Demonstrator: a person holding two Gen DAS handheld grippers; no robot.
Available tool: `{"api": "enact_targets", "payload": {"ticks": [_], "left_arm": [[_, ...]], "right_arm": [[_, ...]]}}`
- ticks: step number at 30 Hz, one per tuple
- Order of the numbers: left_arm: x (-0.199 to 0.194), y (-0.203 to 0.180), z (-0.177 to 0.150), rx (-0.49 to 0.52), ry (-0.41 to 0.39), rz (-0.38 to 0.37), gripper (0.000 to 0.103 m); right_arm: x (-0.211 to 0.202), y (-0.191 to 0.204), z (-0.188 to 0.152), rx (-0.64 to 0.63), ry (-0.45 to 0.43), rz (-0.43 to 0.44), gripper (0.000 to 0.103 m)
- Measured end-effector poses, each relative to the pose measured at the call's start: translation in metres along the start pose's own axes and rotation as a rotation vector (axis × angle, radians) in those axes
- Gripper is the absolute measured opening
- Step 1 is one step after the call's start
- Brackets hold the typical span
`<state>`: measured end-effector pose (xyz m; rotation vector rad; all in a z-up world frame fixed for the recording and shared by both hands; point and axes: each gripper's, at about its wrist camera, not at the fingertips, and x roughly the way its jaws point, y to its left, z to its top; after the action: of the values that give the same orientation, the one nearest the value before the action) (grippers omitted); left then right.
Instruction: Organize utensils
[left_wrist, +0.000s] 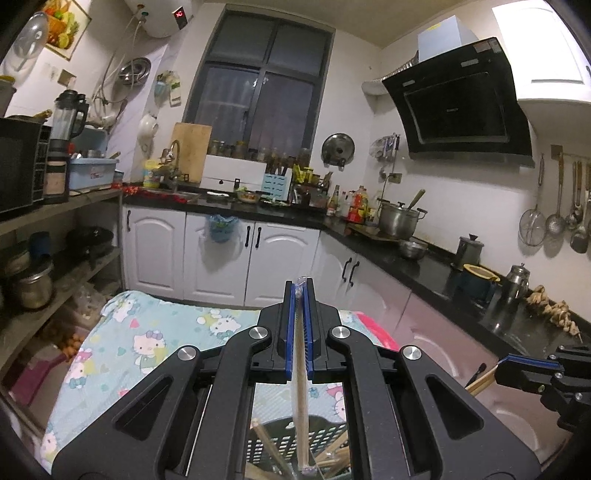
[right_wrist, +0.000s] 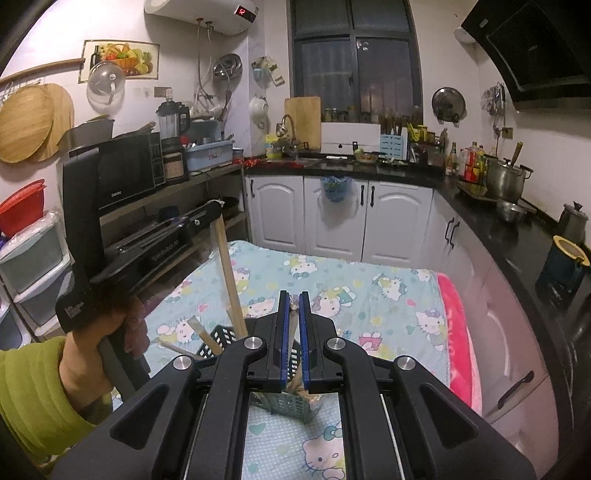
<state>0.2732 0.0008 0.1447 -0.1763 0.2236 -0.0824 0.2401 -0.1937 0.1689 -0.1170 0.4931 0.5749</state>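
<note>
My left gripper (left_wrist: 300, 286) is shut on a wrapped pair of wooden chopsticks (left_wrist: 302, 387); it hangs down over a dark slotted basket (left_wrist: 295, 443) that holds more chopsticks. The same gripper (right_wrist: 216, 206) shows at left in the right wrist view, with its chopsticks (right_wrist: 231, 277) reaching into the dark basket (right_wrist: 221, 338). My right gripper (right_wrist: 294, 301) is shut on another wrapped pair of chopsticks (right_wrist: 301, 387), above a pale teal basket (right_wrist: 284, 406). It also shows at the right edge of the left wrist view (left_wrist: 506, 363).
Both baskets stand on a table under a Hello Kitty cloth (right_wrist: 332, 280) with a pink edge (right_wrist: 458, 325). A black counter (left_wrist: 424, 258) with pots runs along the right. White cabinets (right_wrist: 332, 214) stand behind. A shelf with a microwave (right_wrist: 129, 170) stands on the left.
</note>
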Motion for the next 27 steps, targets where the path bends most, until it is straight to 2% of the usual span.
{"api": "enact_targets", "payload": {"ticks": [10,12,14,16,18,20,22,24,26,27], "left_arm": [[0.019,-0.007,-0.022,0.039,0.014,-0.005,0.002],[0.025,-0.001,-0.025,0.022,0.044,0.003,0.008],[0.027,0.007,-0.027,-0.011,0.07,-0.013,0.028],[0.025,0.013,-0.025,-0.034,0.096,-0.033,0.035],[0.019,0.018,-0.023,-0.05,0.101,-0.045,0.038],[0.011,0.022,-0.018,-0.068,0.099,-0.06,0.048],[0.001,0.025,-0.013,-0.079,0.096,-0.073,0.052],[-0.01,0.027,-0.007,-0.093,0.096,-0.088,0.058],[-0.019,0.027,-0.003,-0.095,0.095,-0.096,0.069],[-0.025,0.028,-0.001,-0.096,0.091,-0.096,0.071]], "right_arm": [[0.03,0.002,-0.013,0.029,0.05,0.027,0.006],[0.037,0.0,-0.018,0.038,0.067,0.028,0.006],[0.045,-0.003,-0.023,0.044,0.085,0.031,0.006],[0.051,-0.003,-0.028,0.05,0.101,0.03,0.01],[0.052,-0.004,-0.031,0.055,0.107,0.03,0.013],[0.049,-0.005,-0.033,0.063,0.1,0.034,0.021],[0.042,-0.007,-0.033,0.075,0.078,0.03,0.032],[0.032,-0.009,-0.032,0.084,0.054,0.034,0.034],[0.022,-0.01,-0.031,0.081,0.03,0.022,0.041],[0.018,-0.012,-0.03,0.081,0.02,0.016,0.044]]}}
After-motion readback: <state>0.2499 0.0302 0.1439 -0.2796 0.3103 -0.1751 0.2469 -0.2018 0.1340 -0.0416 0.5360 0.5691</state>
